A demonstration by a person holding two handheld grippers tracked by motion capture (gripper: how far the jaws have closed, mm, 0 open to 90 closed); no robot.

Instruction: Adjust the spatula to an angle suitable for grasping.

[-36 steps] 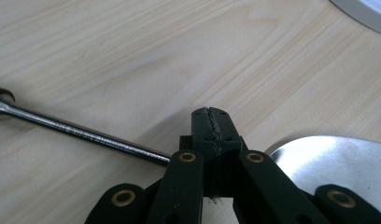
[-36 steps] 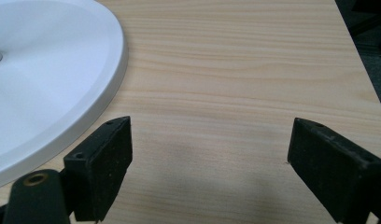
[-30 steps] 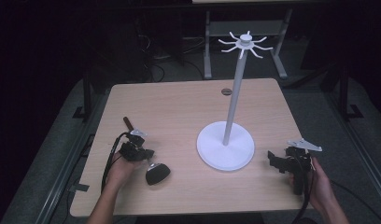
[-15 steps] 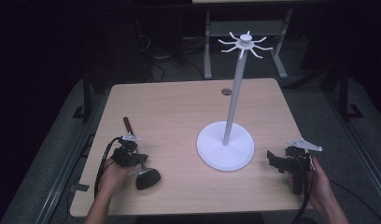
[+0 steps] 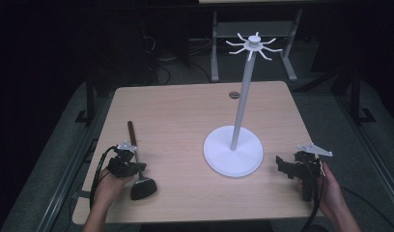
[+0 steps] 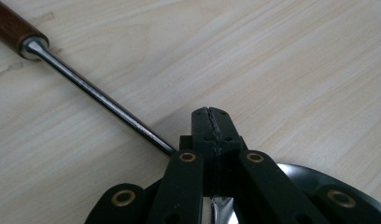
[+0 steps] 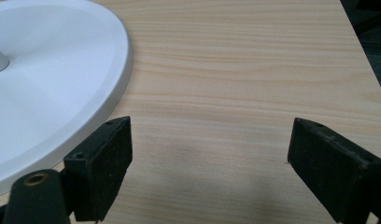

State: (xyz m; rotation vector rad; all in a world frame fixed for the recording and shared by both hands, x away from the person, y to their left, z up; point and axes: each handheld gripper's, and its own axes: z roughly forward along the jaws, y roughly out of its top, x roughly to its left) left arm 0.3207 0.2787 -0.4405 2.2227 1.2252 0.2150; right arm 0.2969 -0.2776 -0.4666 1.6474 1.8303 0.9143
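A ladle (image 5: 142, 188) with a brown wooden handle, a steel shaft (image 6: 100, 98) and a black bowl (image 6: 319, 184) lies at the table's front left. My left gripper (image 5: 132, 166) is over the shaft near the bowl. In the left gripper view its jaws (image 6: 211, 123) are pressed together, and the shaft runs in under them. A white hook stand (image 5: 232, 151) rises from a round base at centre right. My right gripper (image 5: 282, 166) is held just right of that base, open, with bare wood between its pads (image 7: 209, 163).
The stand's tall pole ends in a ring of hooks (image 5: 253, 43) high above the table. A small round grommet (image 5: 234, 95) sits near the far edge. The stand's base rim (image 7: 118, 70) lies close to my right gripper's left finger. Dark floor and table legs surround the table.
My left gripper has moved left and toward the front edge, and the ladle's bowl has swung left with it. The right gripper has stayed put.
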